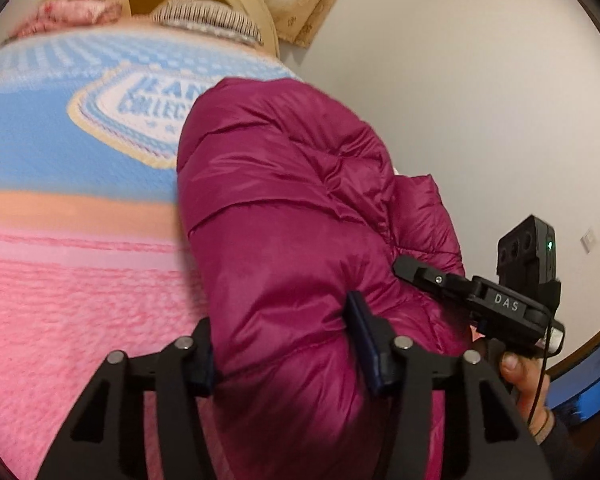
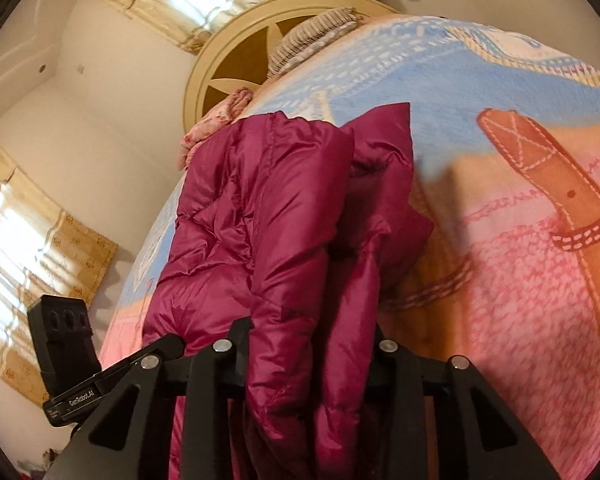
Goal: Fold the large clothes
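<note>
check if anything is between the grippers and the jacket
Nothing visible is. The left gripper has a thick fold of the jacket directly between its fingers, and the right gripper has jacket folds between its own. The blanket lies only underneath.

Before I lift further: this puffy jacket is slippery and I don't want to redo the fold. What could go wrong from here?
1. The jacket is glossy and thick; the left gripper pinches a bulging fold that could squirt out of its jaws.
2. The right gripper holds several bunched layers; one may slide free and open the fold.
3. Loose parts hang toward the blanket and could drag.
</note>
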### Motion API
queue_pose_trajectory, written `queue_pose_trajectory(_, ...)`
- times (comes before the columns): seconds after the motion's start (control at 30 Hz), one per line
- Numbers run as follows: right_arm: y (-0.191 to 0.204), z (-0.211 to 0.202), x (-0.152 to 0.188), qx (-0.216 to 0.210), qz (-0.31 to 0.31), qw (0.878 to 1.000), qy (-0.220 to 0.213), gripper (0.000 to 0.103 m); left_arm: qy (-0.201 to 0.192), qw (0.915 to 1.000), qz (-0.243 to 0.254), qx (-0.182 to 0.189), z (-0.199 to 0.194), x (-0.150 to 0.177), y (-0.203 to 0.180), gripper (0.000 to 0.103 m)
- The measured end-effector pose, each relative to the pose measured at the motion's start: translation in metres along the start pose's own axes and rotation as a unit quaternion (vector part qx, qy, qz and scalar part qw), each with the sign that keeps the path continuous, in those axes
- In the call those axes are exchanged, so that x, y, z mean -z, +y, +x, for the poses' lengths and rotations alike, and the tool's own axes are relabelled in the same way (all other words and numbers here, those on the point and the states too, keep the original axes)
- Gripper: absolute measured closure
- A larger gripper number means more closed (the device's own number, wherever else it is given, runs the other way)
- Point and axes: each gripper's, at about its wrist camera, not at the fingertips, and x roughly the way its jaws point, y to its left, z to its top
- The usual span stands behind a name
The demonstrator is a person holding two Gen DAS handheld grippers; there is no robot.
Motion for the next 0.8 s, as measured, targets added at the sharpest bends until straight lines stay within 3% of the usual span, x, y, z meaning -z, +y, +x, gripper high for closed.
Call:
queue_pose_trajectory(0.4,0.087,0.018,0.034,-0.058,-0.052,0.997,0.025,0.073,-0.05,0.9953,-0.01,-0.083,-0.093,0.032,0.024,0.049)
queue_pose_trajectory(0.8,0.175,0.068,0.067,-0.104,-0.103,0.987,0.071,0.073,-0.094,0.9838,-0.014,-0.152,-0.146,0.063,0.047,0.049)
